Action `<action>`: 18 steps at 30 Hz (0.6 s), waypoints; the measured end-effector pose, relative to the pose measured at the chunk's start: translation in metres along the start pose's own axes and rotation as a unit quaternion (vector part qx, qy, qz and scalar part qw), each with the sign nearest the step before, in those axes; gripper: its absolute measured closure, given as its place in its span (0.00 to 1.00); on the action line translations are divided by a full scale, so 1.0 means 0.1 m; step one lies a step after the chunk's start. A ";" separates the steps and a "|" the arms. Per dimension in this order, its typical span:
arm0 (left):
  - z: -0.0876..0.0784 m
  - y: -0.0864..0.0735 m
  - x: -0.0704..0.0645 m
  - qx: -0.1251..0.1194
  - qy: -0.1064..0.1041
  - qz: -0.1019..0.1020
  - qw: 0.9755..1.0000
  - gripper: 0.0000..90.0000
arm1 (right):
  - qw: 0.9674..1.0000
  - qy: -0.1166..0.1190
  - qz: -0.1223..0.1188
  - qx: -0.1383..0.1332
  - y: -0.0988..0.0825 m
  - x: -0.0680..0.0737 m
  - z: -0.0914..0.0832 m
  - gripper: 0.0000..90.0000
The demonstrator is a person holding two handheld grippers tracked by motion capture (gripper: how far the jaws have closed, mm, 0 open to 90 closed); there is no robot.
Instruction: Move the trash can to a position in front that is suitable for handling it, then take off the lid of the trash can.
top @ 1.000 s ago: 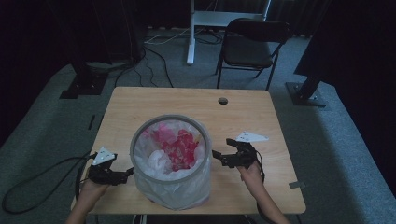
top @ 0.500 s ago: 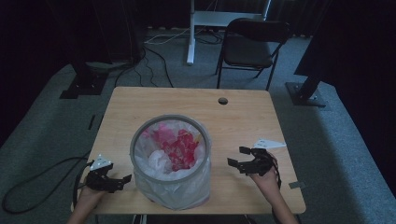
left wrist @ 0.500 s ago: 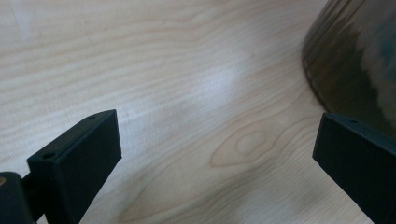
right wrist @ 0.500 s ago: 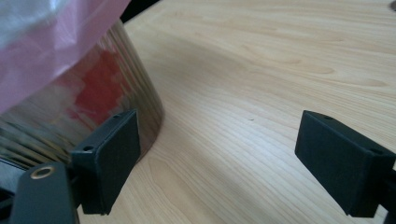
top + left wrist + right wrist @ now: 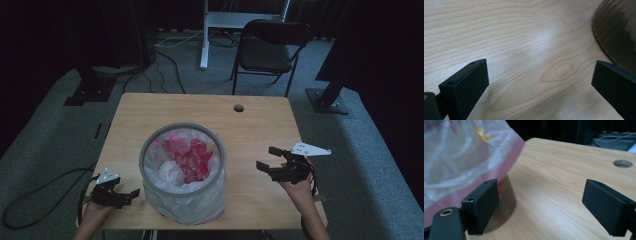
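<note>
The left tool [image 5: 131, 193] sits at the near left corner of the light wooden counter [image 5: 260, 125], jaws released and gripping nothing, just beside the base of the round grey waste bin lined with a clear plastic bag [image 5: 182, 172]. In the left gripper view, the two black jaws stand wide apart over bare wood grain, and the dark curved lower wall of the bin [image 5: 616, 32] enters at the upper right, close to the right jaw; whether they touch cannot be told. The high view does not resolve this base region.

The bin stands on the near half of the counter, between the two tools. The high view looks into its open top: the bag is folded over the grey rim and hangs down the outside wall, and the interior holds crumpled pink-red material [image 5: 192, 155] with white crumpled material [image 5: 167, 172] at its near left.

In the right gripper view, the bag [image 5: 461, 152] appears from the side: translucent, wrinkled, with a pinkish lower band and a small yellow mark near the top. The bin wall beneath it is dark and glossy.

The right tool [image 5: 266, 159] is held above the near right part of the counter, apart from the bin, jaws released and empty. A round cable hole [image 5: 238, 107] lies at the far edge of the counter.
</note>
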State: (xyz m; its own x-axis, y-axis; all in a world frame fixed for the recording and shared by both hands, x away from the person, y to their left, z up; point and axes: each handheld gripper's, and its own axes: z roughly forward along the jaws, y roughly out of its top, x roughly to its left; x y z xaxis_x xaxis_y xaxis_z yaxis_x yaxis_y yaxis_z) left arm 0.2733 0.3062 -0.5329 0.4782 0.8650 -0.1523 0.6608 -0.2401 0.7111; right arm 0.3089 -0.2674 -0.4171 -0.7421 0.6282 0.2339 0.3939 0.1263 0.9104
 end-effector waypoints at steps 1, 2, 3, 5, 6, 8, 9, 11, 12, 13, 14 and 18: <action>0.00 0.00 0.00 0.000 0.000 0.000 1.000 0.01 | 1.000 -0.001 -0.005 -0.003 0.04 0.02 0.00 0.15; 0.00 0.00 0.01 0.001 -0.002 0.001 1.000 0.01 | 1.000 0.002 -0.009 -0.002 0.08 0.03 0.00 0.15; 0.00 -0.01 0.01 0.001 -0.003 -0.001 1.000 0.01 | 1.000 0.001 -0.012 -0.003 0.13 0.04 0.01 0.15; 0.01 -0.01 0.02 0.003 -0.004 -0.002 1.000 0.01 | 1.000 0.007 -0.017 -0.007 0.21 0.06 0.02 0.16; 0.01 -0.01 0.02 0.002 -0.004 -0.003 1.000 0.01 | 1.000 0.006 -0.019 -0.009 0.25 0.07 0.03 0.16; 0.01 -0.02 0.02 0.002 -0.005 -0.003 1.000 0.01 | 1.000 0.009 -0.025 -0.013 0.32 0.10 0.04 0.16; 0.01 -0.02 0.02 0.001 -0.004 -0.002 1.000 0.01 | 0.999 0.011 -0.026 -0.014 0.36 0.11 0.05 0.15; 0.01 -0.03 0.02 0.001 -0.005 -0.002 1.000 0.01 | 0.999 0.022 -0.029 -0.019 0.43 0.15 0.06 0.15; 0.01 -0.03 0.02 0.000 -0.004 -0.001 1.000 0.01 | 0.999 0.024 -0.031 -0.020 0.46 0.16 0.07 0.14; 0.01 -0.03 0.03 -0.001 -0.004 -0.001 1.000 0.01 | 0.999 0.025 -0.037 -0.023 0.50 0.18 0.07 0.14; 0.01 -0.03 0.03 -0.003 -0.005 -0.002 1.000 0.01 | 0.999 0.030 -0.038 -0.021 0.54 0.18 0.09 0.14; 0.01 -0.03 0.03 0.000 -0.004 0.003 1.000 0.01 | 0.998 0.033 -0.041 -0.028 0.68 0.19 0.13 0.14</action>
State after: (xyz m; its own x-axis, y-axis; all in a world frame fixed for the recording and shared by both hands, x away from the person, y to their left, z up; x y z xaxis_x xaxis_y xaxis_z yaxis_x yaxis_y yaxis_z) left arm 0.2735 0.3086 -0.5364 0.4863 0.8602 -0.1536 0.6579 -0.2447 0.7122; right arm 0.3286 -0.2365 -0.3551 -0.8055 0.5652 0.1779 0.3011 0.1318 0.9444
